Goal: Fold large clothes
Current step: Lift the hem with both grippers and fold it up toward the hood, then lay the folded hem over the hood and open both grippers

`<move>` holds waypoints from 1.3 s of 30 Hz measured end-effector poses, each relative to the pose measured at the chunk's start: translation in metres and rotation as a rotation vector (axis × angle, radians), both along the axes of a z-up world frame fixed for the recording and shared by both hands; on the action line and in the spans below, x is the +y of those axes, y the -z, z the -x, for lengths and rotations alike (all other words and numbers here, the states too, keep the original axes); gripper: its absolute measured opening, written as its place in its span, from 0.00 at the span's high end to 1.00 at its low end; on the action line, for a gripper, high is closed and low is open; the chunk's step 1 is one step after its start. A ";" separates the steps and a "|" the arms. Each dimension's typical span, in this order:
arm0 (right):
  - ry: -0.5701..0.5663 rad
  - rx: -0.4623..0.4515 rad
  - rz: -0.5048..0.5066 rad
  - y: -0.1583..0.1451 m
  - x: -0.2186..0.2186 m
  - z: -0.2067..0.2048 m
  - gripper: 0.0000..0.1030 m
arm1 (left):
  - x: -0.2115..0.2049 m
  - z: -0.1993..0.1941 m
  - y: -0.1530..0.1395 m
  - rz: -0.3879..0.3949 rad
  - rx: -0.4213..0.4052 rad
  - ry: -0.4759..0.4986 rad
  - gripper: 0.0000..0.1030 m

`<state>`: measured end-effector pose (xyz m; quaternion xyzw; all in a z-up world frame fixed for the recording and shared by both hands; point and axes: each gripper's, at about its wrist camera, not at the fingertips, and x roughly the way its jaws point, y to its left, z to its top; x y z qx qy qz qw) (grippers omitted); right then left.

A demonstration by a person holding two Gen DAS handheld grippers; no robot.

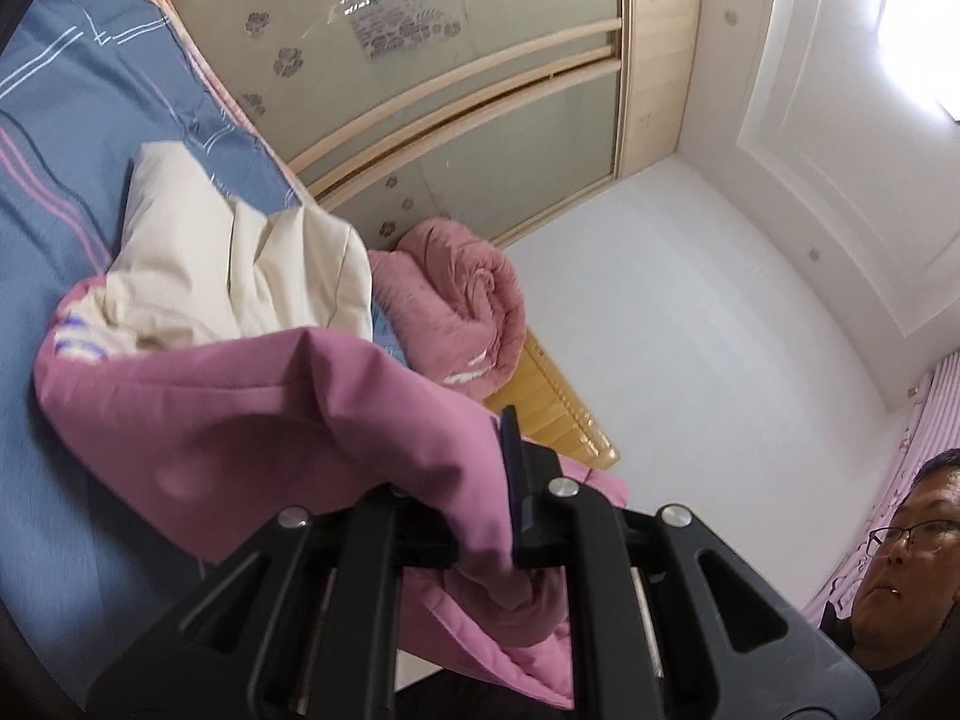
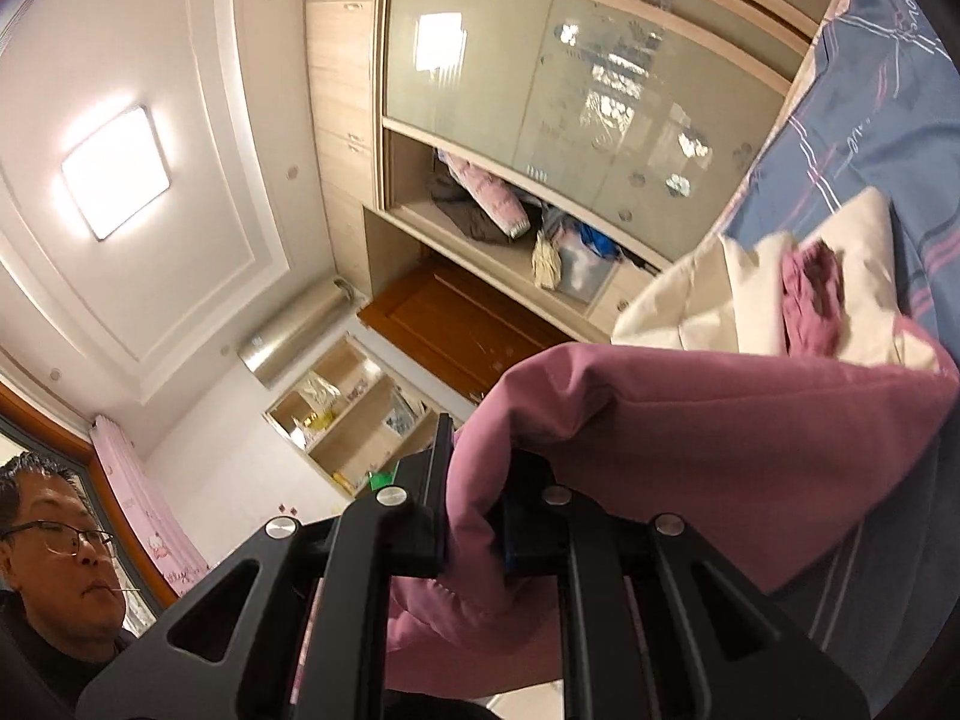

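Observation:
A large pink garment with a cream lining (image 1: 252, 396) is lifted off the bed. My left gripper (image 1: 480, 516) is shut on a bunched pink edge of it. The same garment shows in the right wrist view (image 2: 690, 420), where my right gripper (image 2: 474, 516) is shut on another pink edge. The cloth hangs stretched between both grippers, its cream inner side (image 1: 240, 264) draped over the bed beyond. Both wrist views are tilted far sideways.
The bed has a blue striped cover (image 1: 72, 138). A rolled pink quilt (image 1: 462, 300) lies near the wooden headboard (image 1: 558, 414). A wardrobe with frosted sliding doors (image 2: 570, 90) and open shelves of clothes stands past the bed. The person's face (image 2: 54, 558) is close by.

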<state>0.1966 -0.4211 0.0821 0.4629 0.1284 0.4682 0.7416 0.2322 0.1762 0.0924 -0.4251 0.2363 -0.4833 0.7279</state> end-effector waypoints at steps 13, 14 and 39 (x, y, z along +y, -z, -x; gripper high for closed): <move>0.098 -0.003 -0.070 -0.043 -0.032 -0.125 0.88 | -0.005 -0.135 -0.075 -0.072 -0.034 -0.080 0.90; 0.109 0.016 -0.081 -0.043 -0.037 -0.147 0.88 | -0.006 -0.153 -0.080 -0.082 -0.024 -0.082 0.90; 0.335 0.243 -0.293 -0.002 -0.084 -0.251 0.01 | 0.047 -0.311 -0.033 0.137 0.289 -0.388 0.02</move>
